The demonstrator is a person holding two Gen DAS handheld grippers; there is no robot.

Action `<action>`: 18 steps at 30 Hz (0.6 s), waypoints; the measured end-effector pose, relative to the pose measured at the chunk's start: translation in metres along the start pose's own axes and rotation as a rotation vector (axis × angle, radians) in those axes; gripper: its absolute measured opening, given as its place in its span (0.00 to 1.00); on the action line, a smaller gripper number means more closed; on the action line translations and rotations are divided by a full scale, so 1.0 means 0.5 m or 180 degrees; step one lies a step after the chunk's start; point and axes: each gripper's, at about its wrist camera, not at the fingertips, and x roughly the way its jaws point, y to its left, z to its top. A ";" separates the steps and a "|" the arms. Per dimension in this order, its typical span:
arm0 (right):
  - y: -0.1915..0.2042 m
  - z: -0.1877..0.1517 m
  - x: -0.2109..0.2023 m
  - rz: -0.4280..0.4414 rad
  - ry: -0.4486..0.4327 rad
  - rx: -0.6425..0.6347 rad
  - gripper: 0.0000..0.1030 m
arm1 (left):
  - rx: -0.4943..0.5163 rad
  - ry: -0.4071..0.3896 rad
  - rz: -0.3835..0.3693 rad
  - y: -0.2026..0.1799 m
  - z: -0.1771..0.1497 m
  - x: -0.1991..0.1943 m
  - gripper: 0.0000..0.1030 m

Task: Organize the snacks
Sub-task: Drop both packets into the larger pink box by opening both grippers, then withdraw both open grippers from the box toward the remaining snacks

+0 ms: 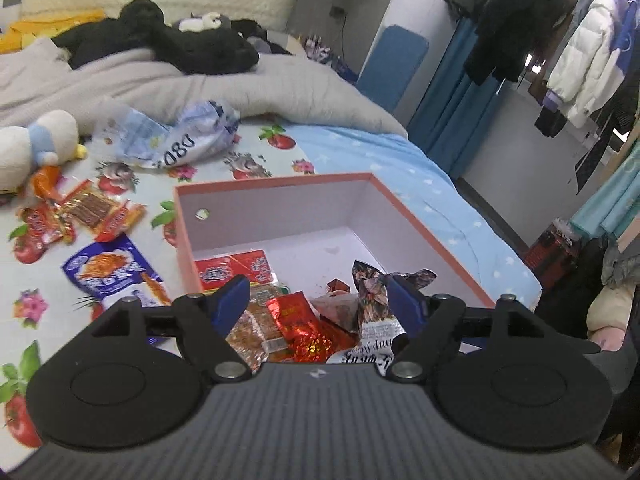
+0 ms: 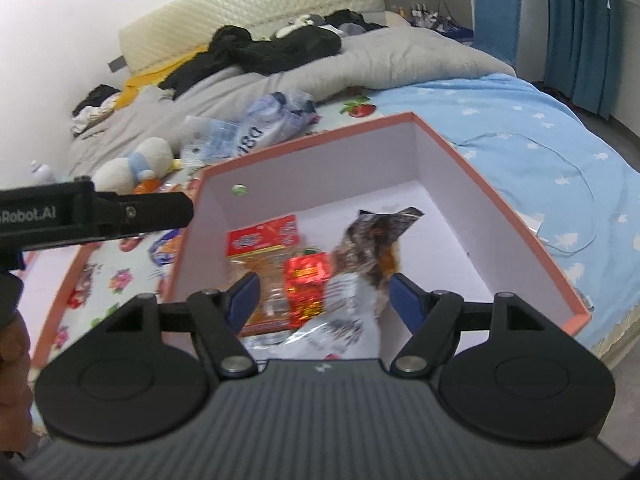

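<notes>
A pink-rimmed cardboard box point(image 1: 280, 179) with white inside stands on the bed; it also shows in the right wrist view point(image 2: 500, 204). Inside lie a red foil packet point(image 1: 304, 326) point(image 2: 308, 280), a red-and-clear jerky pack point(image 1: 234, 270) point(image 2: 264, 240) and a dark patterned bag point(image 1: 374, 292) point(image 2: 372, 240). My left gripper point(image 1: 318, 296) is open and empty above the box's near side. My right gripper point(image 2: 322, 292) is open and empty over the box. Loose snacks lie left of the box: a blue packet point(image 1: 112, 272) and red-orange packs point(image 1: 94, 210).
A crumpled blue-white plastic bag point(image 1: 176, 136) and a plush toy point(image 1: 36, 144) lie beyond the snacks. A grey duvet point(image 1: 200, 84) with black clothes fills the far bed. The box lid point(image 2: 52, 292) lies left. The left gripper's body point(image 2: 92, 212) shows in the right wrist view.
</notes>
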 end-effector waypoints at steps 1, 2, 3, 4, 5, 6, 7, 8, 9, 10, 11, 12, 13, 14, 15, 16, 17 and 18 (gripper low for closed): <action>0.008 -0.002 -0.011 0.0021 -0.0021 -0.0012 0.71 | 0.0001 -0.0026 0.0013 0.002 -0.004 -0.016 0.77; 0.016 -0.004 -0.021 0.0036 -0.0045 -0.0024 0.71 | -0.0008 -0.0050 0.0012 0.004 -0.009 -0.032 0.77; 0.023 -0.005 -0.029 0.0044 -0.0063 -0.0030 0.71 | -0.0017 -0.0075 0.0007 0.007 -0.013 -0.048 0.77; 0.031 -0.007 -0.041 0.0066 -0.0090 -0.0031 0.71 | -0.0025 -0.0097 0.0010 0.009 -0.017 -0.062 0.77; 0.036 -0.009 -0.050 0.0095 -0.0119 -0.0025 0.71 | -0.0030 -0.0121 0.0015 0.011 -0.021 -0.078 0.77; 0.043 -0.012 -0.061 0.0122 -0.0147 -0.0019 0.71 | -0.0033 -0.0143 0.0016 0.013 -0.026 -0.091 0.77; 0.051 -0.015 -0.069 0.0130 -0.0155 -0.0019 0.71 | -0.0040 -0.0166 0.0029 0.016 -0.031 -0.107 0.77; 0.059 -0.016 -0.077 0.0141 -0.0164 -0.0020 0.71 | -0.0047 -0.0180 0.0042 0.018 -0.035 -0.119 0.77; 0.068 -0.021 -0.086 0.0169 -0.0180 -0.0031 0.71 | -0.0062 -0.0206 0.0047 0.021 -0.040 -0.136 0.77; 0.076 -0.025 -0.093 0.0194 -0.0184 -0.0050 0.71 | -0.0076 -0.0233 0.0050 0.024 -0.045 -0.150 0.77; 0.084 -0.030 -0.099 0.0211 -0.0188 -0.0066 0.71 | -0.0094 -0.0262 0.0061 0.027 -0.050 -0.165 0.77; 0.092 -0.034 -0.104 0.0228 -0.0198 -0.0084 0.71 | -0.0125 -0.0276 0.0074 0.032 -0.054 -0.176 0.77; 0.102 -0.039 -0.110 0.0225 -0.0195 -0.0105 0.71 | -0.0174 -0.0260 0.0081 0.037 -0.057 -0.185 0.77; 0.111 -0.042 -0.116 0.0229 -0.0199 -0.0120 0.71 | -0.0199 -0.0249 0.0068 0.041 -0.058 -0.194 0.77; 0.116 -0.046 -0.122 0.0243 -0.0219 -0.0129 0.71 | -0.0179 -0.0276 0.0058 0.042 -0.061 -0.206 0.77; 0.123 -0.051 -0.130 0.0254 -0.0246 -0.0135 0.71 | -0.0146 -0.0299 0.0090 0.043 -0.063 -0.215 0.77; 0.129 -0.055 -0.137 0.0265 -0.0263 -0.0135 0.71 | -0.0121 -0.0308 0.0133 0.044 -0.067 -0.227 0.77; 0.134 -0.058 -0.142 0.0289 -0.0280 -0.0133 0.71 | -0.0117 -0.0313 0.0132 0.046 -0.070 -0.236 0.77</action>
